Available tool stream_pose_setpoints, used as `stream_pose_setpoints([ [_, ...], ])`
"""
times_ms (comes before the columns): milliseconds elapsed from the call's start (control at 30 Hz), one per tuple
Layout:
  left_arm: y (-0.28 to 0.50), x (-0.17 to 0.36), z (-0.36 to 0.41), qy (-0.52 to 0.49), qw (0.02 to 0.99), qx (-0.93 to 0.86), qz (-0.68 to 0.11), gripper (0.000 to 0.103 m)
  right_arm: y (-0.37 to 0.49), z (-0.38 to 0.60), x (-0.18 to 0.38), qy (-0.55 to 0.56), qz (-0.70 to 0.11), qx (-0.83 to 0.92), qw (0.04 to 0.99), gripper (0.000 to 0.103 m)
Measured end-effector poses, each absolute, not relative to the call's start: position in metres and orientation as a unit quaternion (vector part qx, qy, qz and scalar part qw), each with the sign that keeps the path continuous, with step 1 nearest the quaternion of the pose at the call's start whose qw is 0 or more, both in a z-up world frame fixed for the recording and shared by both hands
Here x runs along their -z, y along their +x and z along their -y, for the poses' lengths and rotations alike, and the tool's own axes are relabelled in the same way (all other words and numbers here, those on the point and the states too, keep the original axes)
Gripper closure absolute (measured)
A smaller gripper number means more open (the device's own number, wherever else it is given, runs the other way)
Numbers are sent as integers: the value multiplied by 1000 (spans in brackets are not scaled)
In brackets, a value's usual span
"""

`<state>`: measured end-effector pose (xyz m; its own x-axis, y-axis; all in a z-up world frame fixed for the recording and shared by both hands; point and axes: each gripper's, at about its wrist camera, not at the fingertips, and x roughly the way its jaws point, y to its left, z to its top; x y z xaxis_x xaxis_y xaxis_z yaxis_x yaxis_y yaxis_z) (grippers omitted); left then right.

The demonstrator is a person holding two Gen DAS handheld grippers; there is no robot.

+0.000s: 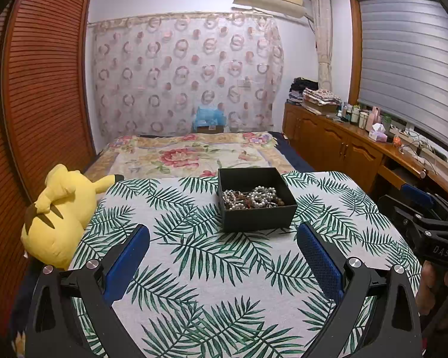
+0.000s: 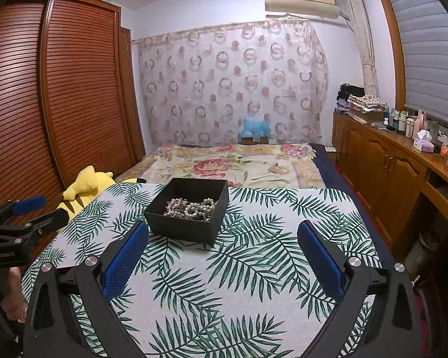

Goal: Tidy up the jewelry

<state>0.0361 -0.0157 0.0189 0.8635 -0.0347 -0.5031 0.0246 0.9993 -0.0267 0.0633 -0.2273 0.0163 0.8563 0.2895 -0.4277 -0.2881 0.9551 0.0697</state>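
Note:
A black open box (image 1: pixel 258 220) stands on the leaf-print table (image 1: pixel 194 268) toward its far side. Inside lies a tangle of pearl and bead jewelry (image 1: pixel 252 198). The box (image 2: pixel 180 228) and the jewelry (image 2: pixel 191 207) also show in the right wrist view. My left gripper (image 1: pixel 224 232) is open and empty, its blue pads wide apart, a short way in front of the box. My right gripper (image 2: pixel 224 229) is open and empty, in front and to the right of the box. Each gripper shows at the other view's edge.
A yellow plush toy (image 1: pixel 56 217) lies off the table's left edge. A bed with a floral cover (image 1: pixel 191 155) lies beyond the table. A wooden wardrobe (image 2: pixel 59 89) stands at left, and a wooden cabinet with bottles and clutter (image 1: pixel 343 137) at right.

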Motion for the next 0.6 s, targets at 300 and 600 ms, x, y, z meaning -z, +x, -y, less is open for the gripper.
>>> stream_pose_setpoints([
  [300,36,-18,16,-9,965,15,-261,8,63,227,-17,2,-222,-150,963,3],
  [600,36,-18,15,-10,965,15,-261,8,63,227,-18,2,-223,-150,963,3],
])
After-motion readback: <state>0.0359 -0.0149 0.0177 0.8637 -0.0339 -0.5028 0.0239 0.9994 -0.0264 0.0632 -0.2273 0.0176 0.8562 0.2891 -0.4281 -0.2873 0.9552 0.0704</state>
